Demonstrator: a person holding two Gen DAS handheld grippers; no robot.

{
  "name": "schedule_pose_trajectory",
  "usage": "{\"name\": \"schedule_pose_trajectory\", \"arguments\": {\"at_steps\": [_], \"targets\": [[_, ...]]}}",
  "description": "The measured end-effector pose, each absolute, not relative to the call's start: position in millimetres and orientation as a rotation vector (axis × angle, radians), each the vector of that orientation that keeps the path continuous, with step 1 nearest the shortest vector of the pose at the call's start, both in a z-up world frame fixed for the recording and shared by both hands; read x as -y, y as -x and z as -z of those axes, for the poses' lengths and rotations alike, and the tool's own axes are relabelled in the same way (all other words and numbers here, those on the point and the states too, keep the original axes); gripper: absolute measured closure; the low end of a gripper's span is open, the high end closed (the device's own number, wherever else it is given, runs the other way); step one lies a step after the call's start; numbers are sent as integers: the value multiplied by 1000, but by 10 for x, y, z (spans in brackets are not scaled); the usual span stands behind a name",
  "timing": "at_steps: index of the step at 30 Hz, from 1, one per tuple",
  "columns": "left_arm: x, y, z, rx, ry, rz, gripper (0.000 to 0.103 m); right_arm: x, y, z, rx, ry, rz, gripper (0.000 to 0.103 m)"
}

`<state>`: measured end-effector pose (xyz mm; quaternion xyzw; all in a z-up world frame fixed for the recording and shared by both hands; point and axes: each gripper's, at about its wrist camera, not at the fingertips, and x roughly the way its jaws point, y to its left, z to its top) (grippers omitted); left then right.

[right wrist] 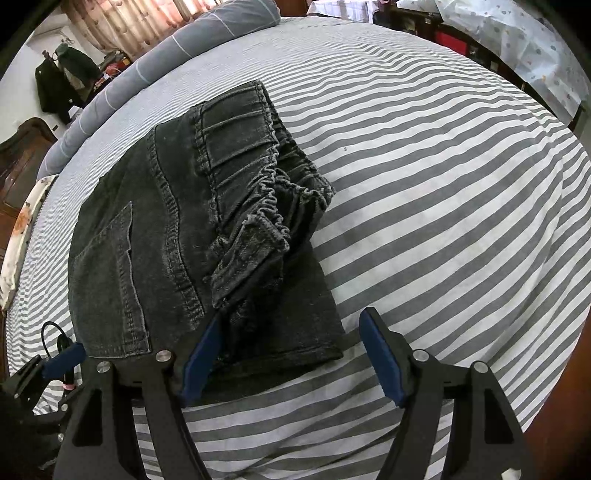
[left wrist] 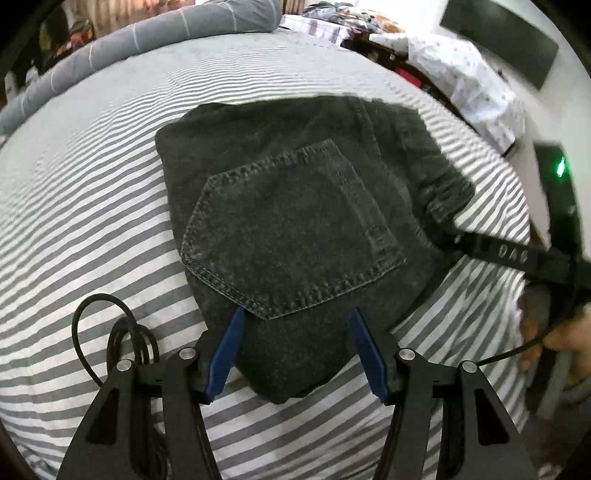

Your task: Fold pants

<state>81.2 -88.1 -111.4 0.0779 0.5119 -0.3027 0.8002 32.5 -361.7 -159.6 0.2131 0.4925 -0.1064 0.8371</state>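
Dark grey denim pants [left wrist: 295, 206] lie folded into a compact stack on the striped bed, back pocket up; in the right wrist view [right wrist: 184, 240] the elastic waistband sits on top. My left gripper [left wrist: 297, 325] is open, its blue pads straddling the near corner of the stack just above it. My right gripper [right wrist: 290, 332] is open at the near right edge of the stack, holding nothing. The right gripper's finger also shows in the left wrist view [left wrist: 498, 251], reaching in at the waistband side. The left gripper's blue pad shows low left in the right wrist view [right wrist: 64, 360].
The grey-and-white striped bedsheet [right wrist: 443, 184] spreads all around. A grey rolled duvet [left wrist: 147, 33] lies along the far edge. A black cable [left wrist: 122, 332] loops by the left gripper. Furniture with patterned covers [left wrist: 469, 77] stands beyond the bed's right side.
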Motion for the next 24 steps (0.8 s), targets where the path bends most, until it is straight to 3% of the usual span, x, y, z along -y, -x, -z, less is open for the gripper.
{"name": "schedule_pose_trajectory", "arguments": {"at_steps": [6,11,24], "targets": [[316,-1092,896,-1124,77,628,42,3743,-302,1539,-996,-504,84,31],[29,-1298,1151,-1263,316,558,42,3989,-398,1542,-969,-625,-77,31],[385,-1513,1304,-1284,284,599,42,4065,-797,1698,-962,-681,-310,29]]}}
